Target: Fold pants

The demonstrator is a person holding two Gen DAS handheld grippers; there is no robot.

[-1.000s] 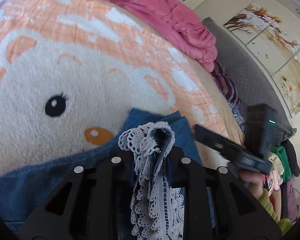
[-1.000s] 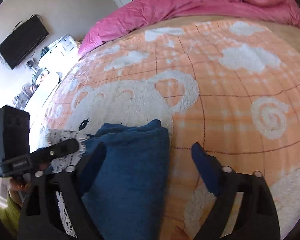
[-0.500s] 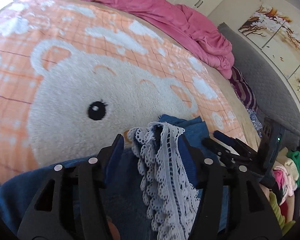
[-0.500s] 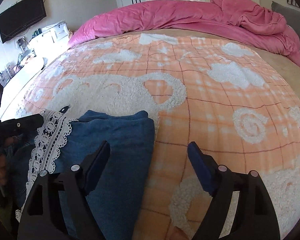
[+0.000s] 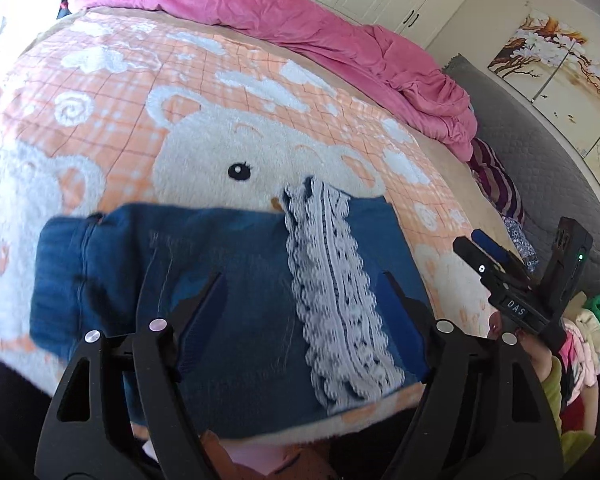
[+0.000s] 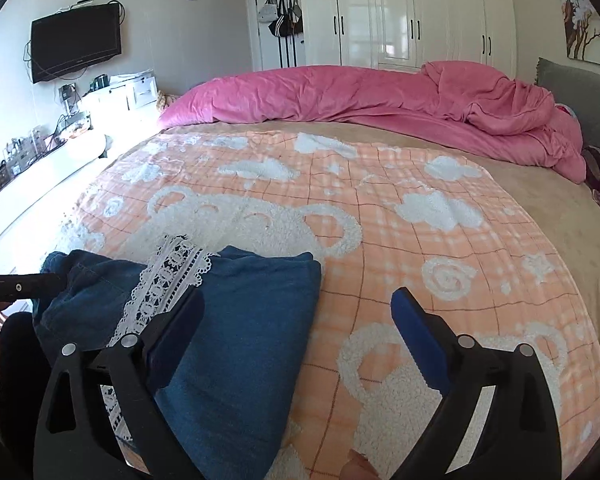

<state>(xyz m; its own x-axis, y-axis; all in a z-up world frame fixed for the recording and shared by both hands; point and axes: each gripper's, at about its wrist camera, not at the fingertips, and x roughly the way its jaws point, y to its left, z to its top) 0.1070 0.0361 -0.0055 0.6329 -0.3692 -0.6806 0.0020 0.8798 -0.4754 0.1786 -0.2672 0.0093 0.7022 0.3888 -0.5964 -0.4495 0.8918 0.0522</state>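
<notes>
Folded blue denim pants w/ white lace trim lie flat on near edge of orange plaid fleece blanket w/ white bear print. Left gripper above pants, jaws wide apart, holding nothing. Right gripper also spread, empty; left finger over pants' right part, right finger over blanket. Lace strip runs near-far, prob. a hem. Crumpled pink duvet at far side; white wardrobes, wall TV beyond.
</notes>
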